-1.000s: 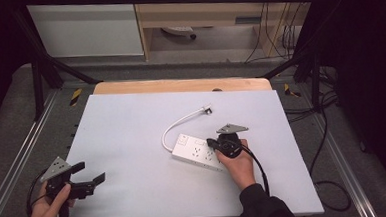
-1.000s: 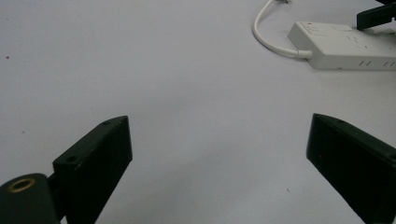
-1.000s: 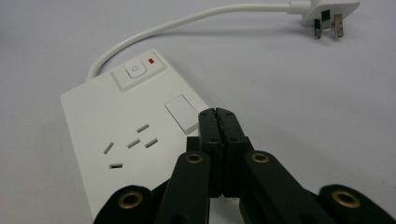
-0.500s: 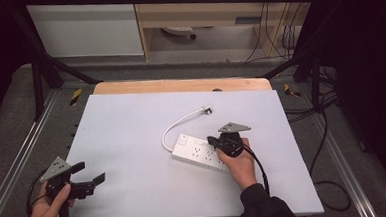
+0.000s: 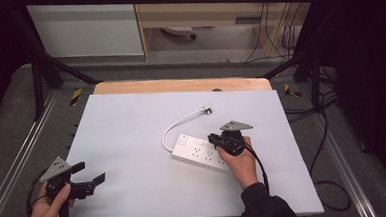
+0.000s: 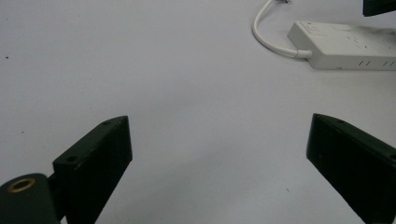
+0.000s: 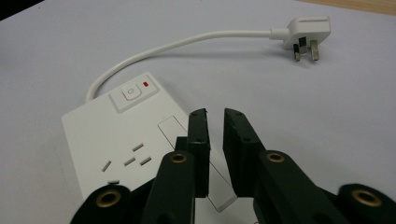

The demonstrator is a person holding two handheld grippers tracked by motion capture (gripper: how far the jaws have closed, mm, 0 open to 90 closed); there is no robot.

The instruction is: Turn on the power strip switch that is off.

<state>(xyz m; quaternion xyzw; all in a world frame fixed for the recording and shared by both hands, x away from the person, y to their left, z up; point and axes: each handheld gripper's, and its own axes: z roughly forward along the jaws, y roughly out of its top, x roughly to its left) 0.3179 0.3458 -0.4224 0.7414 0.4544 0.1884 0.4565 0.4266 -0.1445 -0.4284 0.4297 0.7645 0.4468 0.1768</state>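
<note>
My right hand-held gripper hangs over the power strip, jaws nearly pressed together, gripping nothing. Its plug lies beyond. My left hand-held gripper is spread over bare bench.

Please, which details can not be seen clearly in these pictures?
- Right gripper, right gripper view: its own jaws, almost closed, cover part of the power strip; contact cannot be told.
- Power strip, left gripper view: its far end is cut off by the right edge.
- Plug, high view: too small to count the pins.
- Left gripper, high view: the hand covers its handle.
</note>
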